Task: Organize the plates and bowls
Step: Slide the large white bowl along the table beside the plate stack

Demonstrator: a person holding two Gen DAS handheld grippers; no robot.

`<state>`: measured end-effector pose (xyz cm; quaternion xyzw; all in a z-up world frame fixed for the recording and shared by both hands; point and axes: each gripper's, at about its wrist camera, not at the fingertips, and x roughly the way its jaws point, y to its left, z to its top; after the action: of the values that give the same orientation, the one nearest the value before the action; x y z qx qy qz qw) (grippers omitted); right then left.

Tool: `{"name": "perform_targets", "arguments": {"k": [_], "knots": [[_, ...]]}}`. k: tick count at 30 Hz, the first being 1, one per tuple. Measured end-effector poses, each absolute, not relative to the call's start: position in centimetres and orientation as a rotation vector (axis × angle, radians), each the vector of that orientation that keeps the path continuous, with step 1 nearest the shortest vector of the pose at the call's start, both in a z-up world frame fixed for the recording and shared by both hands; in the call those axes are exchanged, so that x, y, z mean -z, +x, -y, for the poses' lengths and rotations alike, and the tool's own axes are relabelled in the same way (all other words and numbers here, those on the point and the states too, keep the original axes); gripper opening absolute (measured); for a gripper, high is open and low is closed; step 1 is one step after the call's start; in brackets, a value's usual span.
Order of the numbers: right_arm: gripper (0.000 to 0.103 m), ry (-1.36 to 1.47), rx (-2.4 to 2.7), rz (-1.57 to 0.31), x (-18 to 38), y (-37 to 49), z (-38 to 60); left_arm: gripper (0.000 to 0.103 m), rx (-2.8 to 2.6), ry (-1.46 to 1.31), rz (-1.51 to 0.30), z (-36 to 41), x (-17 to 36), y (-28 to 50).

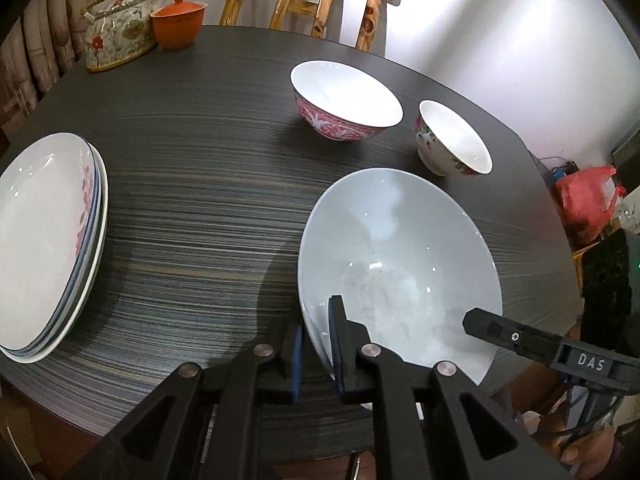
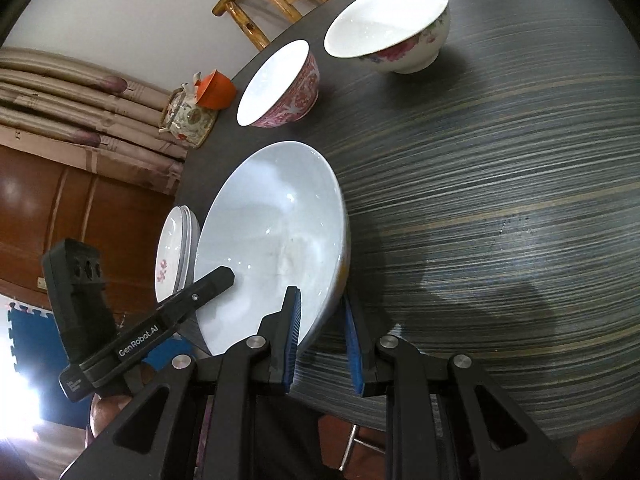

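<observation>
A large pale-blue bowl (image 1: 396,248) is near the table's front edge; it also shows in the right wrist view (image 2: 272,240). My left gripper (image 1: 316,344) is shut on its left rim, one finger inside and one outside. My right gripper (image 2: 322,320) straddles its right rim with the pads close to the wall; I cannot tell if they pinch it. A red-patterned bowl (image 1: 344,100) and a floral white bowl (image 1: 452,140) stand beyond. A stack of plates (image 1: 48,240) lies at the left.
A floral teapot (image 1: 120,28) and an orange lidded cup (image 1: 178,22) stand at the far left of the dark round table (image 1: 200,200). A wooden chair (image 1: 312,4) is behind it. A red bag (image 1: 584,196) lies on the floor at the right.
</observation>
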<state>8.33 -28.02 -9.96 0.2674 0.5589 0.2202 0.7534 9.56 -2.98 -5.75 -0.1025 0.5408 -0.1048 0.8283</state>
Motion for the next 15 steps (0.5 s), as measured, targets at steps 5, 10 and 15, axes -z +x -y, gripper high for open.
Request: {"name": "perform_targets", "arguments": {"k": [5, 10, 15], "knots": [[0.021, 0.565, -0.478, -1.208, 9.8, 8.3, 27.8, 0.011, 0.218, -0.219, -1.131, 2.9, 6.1, 9.5], [0.022, 0.581, -0.484, -1.199, 9.9, 8.3, 27.9, 0.024, 0.204, -0.189, -1.080, 2.9, 5.3, 9.0], [0.032, 0.604, -0.478, -1.171, 9.5, 8.1, 28.6, 0.032, 0.181, -0.199, -1.053, 2.0, 4.3, 8.6]]}}
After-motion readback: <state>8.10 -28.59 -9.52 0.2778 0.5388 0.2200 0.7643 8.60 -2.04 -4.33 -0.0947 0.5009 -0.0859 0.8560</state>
